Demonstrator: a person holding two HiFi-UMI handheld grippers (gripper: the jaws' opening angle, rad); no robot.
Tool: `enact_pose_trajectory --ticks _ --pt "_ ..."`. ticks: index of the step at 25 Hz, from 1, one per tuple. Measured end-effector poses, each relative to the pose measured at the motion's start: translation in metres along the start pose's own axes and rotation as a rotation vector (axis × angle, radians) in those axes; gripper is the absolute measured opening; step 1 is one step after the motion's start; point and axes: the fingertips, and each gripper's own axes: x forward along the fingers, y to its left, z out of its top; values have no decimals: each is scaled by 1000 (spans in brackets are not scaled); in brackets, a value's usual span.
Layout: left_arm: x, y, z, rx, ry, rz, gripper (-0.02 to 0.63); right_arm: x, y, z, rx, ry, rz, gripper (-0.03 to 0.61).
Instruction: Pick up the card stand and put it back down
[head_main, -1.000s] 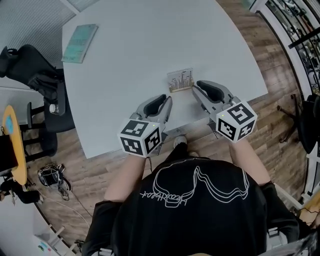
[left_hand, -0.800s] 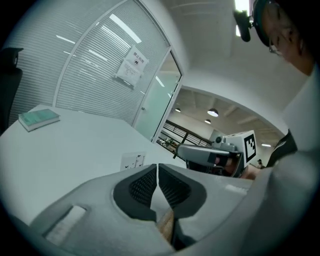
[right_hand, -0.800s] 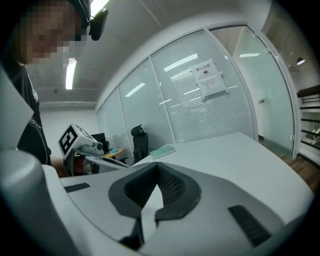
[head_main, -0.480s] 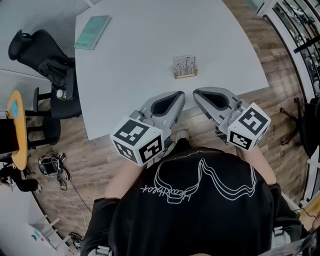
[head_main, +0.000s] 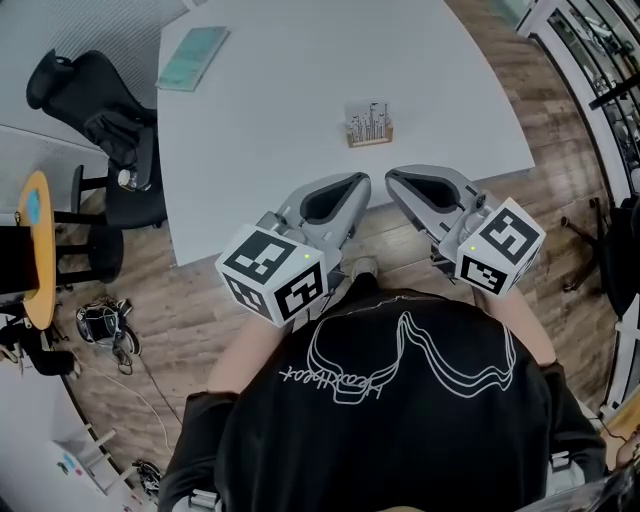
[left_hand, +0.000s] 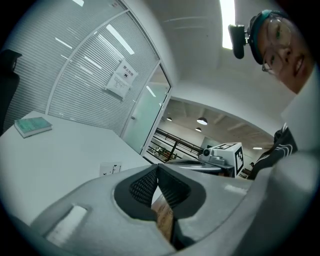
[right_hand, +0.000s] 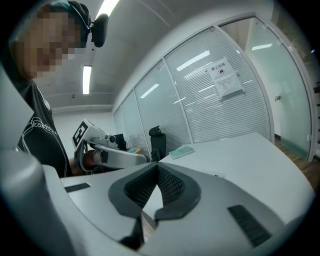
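Note:
The card stand (head_main: 369, 123), a small wooden base holding a white printed card, stands upright on the white table (head_main: 290, 110), with nothing touching it. My left gripper (head_main: 363, 179) and right gripper (head_main: 389, 177) hover side by side near the table's front edge, well short of the stand, tips angled toward each other. Both are shut with nothing between the pads. The left gripper view shows the shut left gripper (left_hand: 157, 167), the stand (left_hand: 111, 169) beyond it and the right gripper (left_hand: 222, 157) beside it. In the right gripper view, the shut right gripper (right_hand: 156, 167) faces the left gripper (right_hand: 107, 150).
A teal book (head_main: 193, 58) lies at the table's far left corner. A black office chair (head_main: 100, 115) stands left of the table, and an orange round table (head_main: 30, 250) further left. Wooden floor lies below the grippers. Glass walls with blinds back the room.
Both grippers drew back from either side of the card stand toward the person and rose; their jaws went from open to shut. The stand stays on the table.

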Motion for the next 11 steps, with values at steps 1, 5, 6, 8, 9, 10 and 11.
enact_pose_trajectory --ticks 1,5,6,8,9,10,11 --pt "0 -2 -1 1 1 -1 14 -2 0 0 -4 -1 -3 6" --pt "2 -5 -3 2 5 -3 14 -4 0 1 -10 -2 -7 6" --pt "2 -6 -3 3 5 -3 14 -4 1 2 -11 -3 -6 6" --pt "2 -7 -2 4 5 -4 14 -5 0 3 -13 -4 -8 7" --pt "2 -8 -2 6 5 -5 14 -6 -1 4 -14 -5 -10 6" --pt "3 -9 -1 7 5 -6 14 -7 -2 4 -13 -6 -12 6" --pt "3 -10 -1 9 5 -6 15 -8 -2 5 -13 -8 -14 6"
